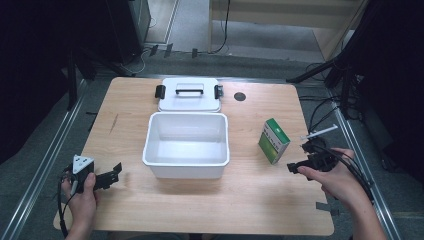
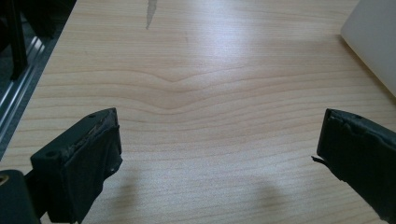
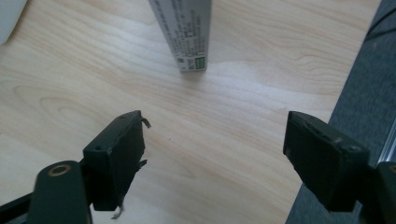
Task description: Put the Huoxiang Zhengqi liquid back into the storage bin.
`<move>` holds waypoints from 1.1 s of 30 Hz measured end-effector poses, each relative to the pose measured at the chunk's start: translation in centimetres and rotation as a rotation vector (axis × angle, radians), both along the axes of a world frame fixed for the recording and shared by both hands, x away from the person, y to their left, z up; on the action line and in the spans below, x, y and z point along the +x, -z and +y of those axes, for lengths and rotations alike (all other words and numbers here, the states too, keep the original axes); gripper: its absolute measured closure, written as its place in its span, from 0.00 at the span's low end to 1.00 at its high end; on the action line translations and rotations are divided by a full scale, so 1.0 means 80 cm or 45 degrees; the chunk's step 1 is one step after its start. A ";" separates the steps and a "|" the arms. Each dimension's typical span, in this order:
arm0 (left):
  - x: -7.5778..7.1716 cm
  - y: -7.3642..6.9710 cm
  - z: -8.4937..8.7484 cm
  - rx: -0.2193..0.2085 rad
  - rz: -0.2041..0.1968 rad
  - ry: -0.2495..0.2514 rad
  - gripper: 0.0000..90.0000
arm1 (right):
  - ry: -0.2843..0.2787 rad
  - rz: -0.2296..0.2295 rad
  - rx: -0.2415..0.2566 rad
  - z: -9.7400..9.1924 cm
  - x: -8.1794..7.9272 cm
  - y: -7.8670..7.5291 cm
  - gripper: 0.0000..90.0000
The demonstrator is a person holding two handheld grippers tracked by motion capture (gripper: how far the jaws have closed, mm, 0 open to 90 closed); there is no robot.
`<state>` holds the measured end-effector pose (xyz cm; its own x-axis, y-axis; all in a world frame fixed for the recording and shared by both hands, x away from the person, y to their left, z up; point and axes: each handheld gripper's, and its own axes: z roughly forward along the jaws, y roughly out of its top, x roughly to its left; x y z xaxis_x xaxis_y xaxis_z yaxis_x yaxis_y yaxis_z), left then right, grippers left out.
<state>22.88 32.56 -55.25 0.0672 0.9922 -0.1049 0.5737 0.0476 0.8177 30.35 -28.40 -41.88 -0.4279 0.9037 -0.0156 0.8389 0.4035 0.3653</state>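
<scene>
Nothing looks packed yet: white bin (image 1: 186, 145) sits empty mid-table with its lid (image 1: 189, 94) off behind it, green box (image 1: 273, 140) stands upright to its right, right gripper (image 1: 299, 159) near it with jaws wide and empty, left gripper (image 1: 116, 174) also wide, over bare wood.

1. The high view is dim; the edges at left and right fall into near black.
2. The table (image 1: 250, 190) is evenly lit from above.
3. Both gripper views are brighter, with soft glare on the wood and faint shadows near the bottom.
4. All three are slightly soft.
</scene>
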 end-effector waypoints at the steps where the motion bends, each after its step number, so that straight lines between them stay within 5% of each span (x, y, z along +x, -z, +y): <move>1: 0.000 0.000 0.000 -0.003 -0.002 0.000 0.01 | -0.010 0.036 -0.025 0.004 0.005 -0.005 0.22; 3: 0.000 0.000 0.000 -0.006 -0.001 0.000 0.01 | -0.043 0.080 -0.128 0.019 0.017 -0.019 0.23; 10: 0.000 0.000 0.000 -0.006 0.000 0.001 0.01 | -0.078 0.154 -0.145 0.041 0.039 -0.047 0.24; 16: 0.001 0.000 0.000 -0.005 0.001 0.000 0.01 | -0.079 0.210 -0.236 0.070 0.061 -0.061 0.29; 33: 0.001 0.000 0.000 -0.009 0.001 0.001 0.01 | -0.033 0.266 -0.287 0.107 0.112 -0.064 0.37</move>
<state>22.96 32.60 -55.26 0.0677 0.9914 -0.1120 0.5743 0.0531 0.8169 39.32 -19.87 -36.75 -0.4657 0.8763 -0.1235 0.8748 0.4769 0.0850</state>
